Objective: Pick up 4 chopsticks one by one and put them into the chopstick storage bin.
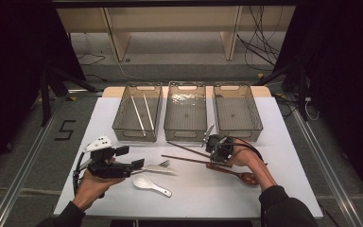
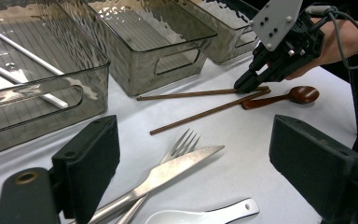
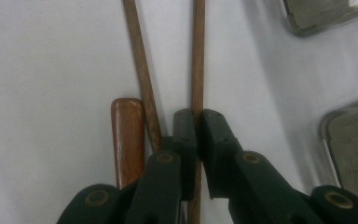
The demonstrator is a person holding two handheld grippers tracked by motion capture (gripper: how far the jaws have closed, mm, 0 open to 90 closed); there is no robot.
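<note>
Right gripper (image 3: 198,122) has its jaws pinched onto one brown chopstick (image 3: 197,56), down on the table, while the second brown chopstick (image 3: 142,70) lies loose just beside the left jaw and the wooden spoon (image 3: 127,135) sits past that, its bowl hidden behind the gripper. Left gripper (image 2: 193,163) hangs with jaws wide apart over one knife (image 2: 177,165) crossing one fork (image 2: 182,143), handles cut off below; one white spoon (image 2: 205,215) lies nearest. Farther out stand three grey bins (image 1: 186,109), the left one holding two white chopsticks (image 1: 141,112).
</note>
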